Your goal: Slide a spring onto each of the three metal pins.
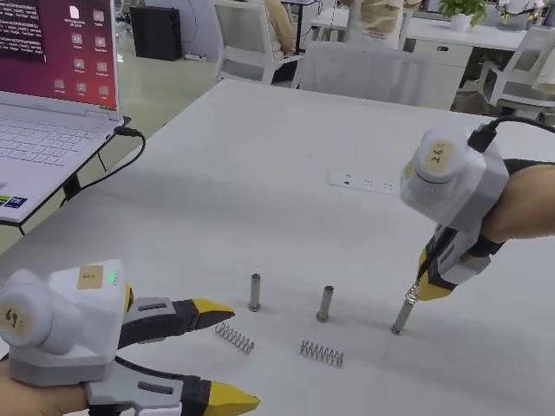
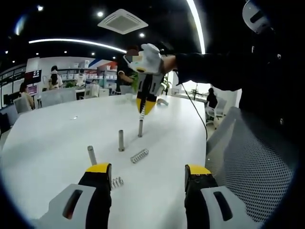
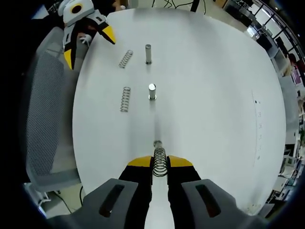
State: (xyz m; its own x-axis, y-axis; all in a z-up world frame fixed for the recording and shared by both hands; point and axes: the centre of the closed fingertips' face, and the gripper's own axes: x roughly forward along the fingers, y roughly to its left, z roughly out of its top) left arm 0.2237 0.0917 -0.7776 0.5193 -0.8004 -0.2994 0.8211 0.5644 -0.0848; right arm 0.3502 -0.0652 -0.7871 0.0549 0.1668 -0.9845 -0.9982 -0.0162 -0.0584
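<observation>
Three upright metal pins stand in a row on the white table: left pin [image 1: 255,292], middle pin [image 1: 325,303] and right pin [image 1: 402,316]. My right gripper [image 1: 425,289] is shut on a spring [image 3: 159,162] and holds it right over the top of the right pin [image 3: 157,143]. Two loose springs lie flat in front of the pins, one [image 1: 235,337] near the left pin and one [image 1: 322,353] near the middle pin. My left gripper [image 1: 227,355] stands open at the near left, holding nothing, with the nearer spring [image 2: 117,182] just beyond its yellow fingertips [image 2: 98,168].
An open laptop [image 1: 52,95] with a cable sits at the table's far left edge. A white power strip [image 1: 364,183] lies flat farther back. Office chairs and desks stand beyond the table's far edge. A mesh chair [image 2: 257,157] is beside the table.
</observation>
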